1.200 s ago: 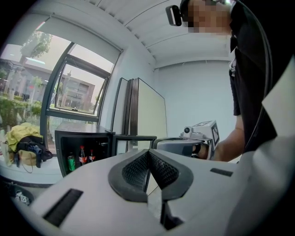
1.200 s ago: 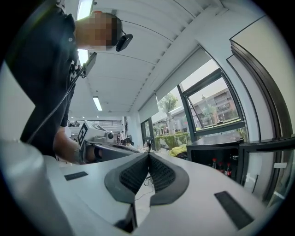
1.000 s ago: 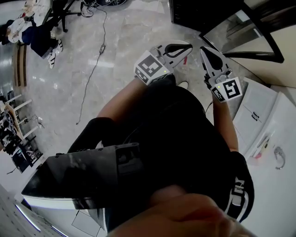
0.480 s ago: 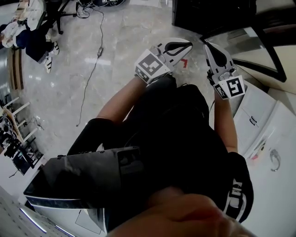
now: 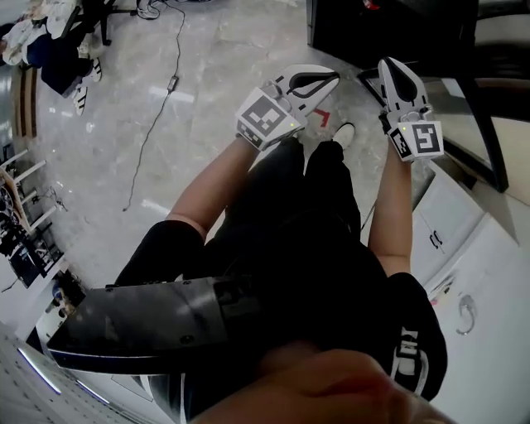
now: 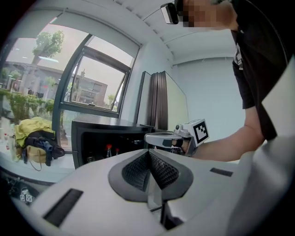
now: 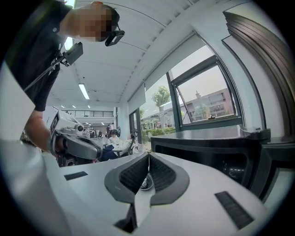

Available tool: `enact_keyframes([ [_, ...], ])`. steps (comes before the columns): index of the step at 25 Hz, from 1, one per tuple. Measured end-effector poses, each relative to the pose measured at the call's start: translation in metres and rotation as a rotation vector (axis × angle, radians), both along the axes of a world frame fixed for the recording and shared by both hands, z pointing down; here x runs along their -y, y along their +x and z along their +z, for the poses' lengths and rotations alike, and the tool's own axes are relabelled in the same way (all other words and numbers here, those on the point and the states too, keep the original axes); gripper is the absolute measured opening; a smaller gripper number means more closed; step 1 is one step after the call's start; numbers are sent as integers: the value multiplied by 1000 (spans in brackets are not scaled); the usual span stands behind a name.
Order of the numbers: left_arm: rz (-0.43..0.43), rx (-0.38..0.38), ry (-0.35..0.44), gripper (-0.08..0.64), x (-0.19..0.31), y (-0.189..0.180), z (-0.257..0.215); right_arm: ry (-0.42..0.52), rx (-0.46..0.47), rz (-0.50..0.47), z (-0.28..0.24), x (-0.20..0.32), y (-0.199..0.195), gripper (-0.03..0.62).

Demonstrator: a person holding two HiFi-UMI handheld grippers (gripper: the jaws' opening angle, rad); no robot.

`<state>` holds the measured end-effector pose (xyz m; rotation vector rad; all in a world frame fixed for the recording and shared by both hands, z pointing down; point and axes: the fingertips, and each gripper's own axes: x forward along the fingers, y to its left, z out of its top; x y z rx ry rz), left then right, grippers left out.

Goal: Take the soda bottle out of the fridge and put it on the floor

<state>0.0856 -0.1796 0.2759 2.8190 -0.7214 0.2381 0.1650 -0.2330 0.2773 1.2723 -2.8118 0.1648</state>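
Observation:
A black mini fridge [image 6: 106, 136] stands open in the left gripper view, and two bottles with red caps [image 6: 109, 149] show in its dark inside. In the head view the fridge [image 5: 373, 25] is at the top edge, just ahead of both grippers. My left gripper [image 5: 334, 79] is shut and holds nothing; its pads [image 6: 138, 168] meet. My right gripper [image 5: 390, 65] is also shut and empty, pointing at the fridge [image 7: 212, 152]. Each gripper sees the other: the right gripper [image 6: 152, 137] and the left gripper [image 7: 94, 150].
White cabinets [image 5: 464, 240] run along the right. A cable [image 5: 157, 108] trails over the marble floor, which has a red mark [image 5: 323, 116]. Chairs and clothes [image 5: 50, 58] stand at the far left. A yellow bag [image 6: 32, 133] lies by the window.
Both grippers have moved forward toward the fridge, the right one farther up the frame. The person's feet have come into view. Both grippers stay shut.

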Motion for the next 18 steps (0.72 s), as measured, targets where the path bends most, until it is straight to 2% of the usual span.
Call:
enact_keyframes([
  [5,-122,3,-2,5,32,22,47,-11,9,-37,53,44,18,14],
  [10,-248,-31,-10,5,76,41,103,-36,39,-19,114,82,28,14],
  [12,-268,-48,20,5,93,44,118,-30,37,-22,134,96,26,14],
  [15,-291,-34,66,5,113,40,142,-32,-9,-17,163,111,17,15],
  [18,-312,-27,73,5,130,36,170,-41,-5,1,182,127,15,25],
])
